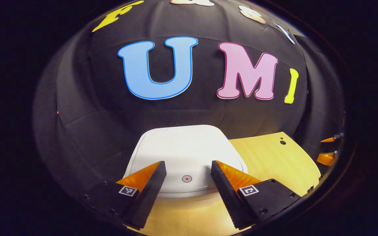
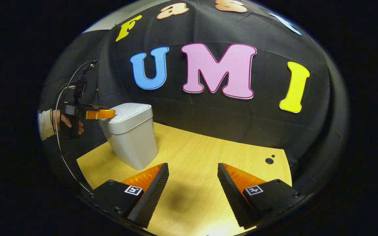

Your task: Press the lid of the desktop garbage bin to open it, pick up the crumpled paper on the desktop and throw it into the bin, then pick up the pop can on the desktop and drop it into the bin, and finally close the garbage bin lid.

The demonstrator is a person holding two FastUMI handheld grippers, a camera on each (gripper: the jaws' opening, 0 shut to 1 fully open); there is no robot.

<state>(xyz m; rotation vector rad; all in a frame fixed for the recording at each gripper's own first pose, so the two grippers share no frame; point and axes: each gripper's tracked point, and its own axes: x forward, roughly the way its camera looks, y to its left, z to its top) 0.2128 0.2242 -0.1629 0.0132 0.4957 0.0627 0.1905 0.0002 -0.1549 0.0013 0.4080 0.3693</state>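
A: Left gripper (image 1: 188,167), jaws?
B: Spread wide, gripping nothing. Hanging over the near part of the bin lid (image 1: 185,144); no visible contact with it. Round red-ringed button (image 1: 186,178) showing in the gap between the two fingers, at the lid's front edge.

A: Right gripper (image 2: 193,170)?
B: Jaws likewise wide apart, empty. Poised above bare bench (image 2: 208,144), to the right of the garbage bin (image 2: 131,137) and well apart from it.

A: Bin itself?
B: White, upright on the bench, lid down and closed. Seen from the right gripper view: left gripper (image 2: 100,114) reaching over the bin's top from the bin's far side, held by a hand (image 2: 65,120) with a pale sleeve (image 2: 45,124); cable looping down from that gripper.

A: Surface and room?
B: Light wood-grain bench; small dark hole (image 2: 269,161) in it well to the right of the bin. Black cloth wall (image 2: 208,114) just behind the bin.
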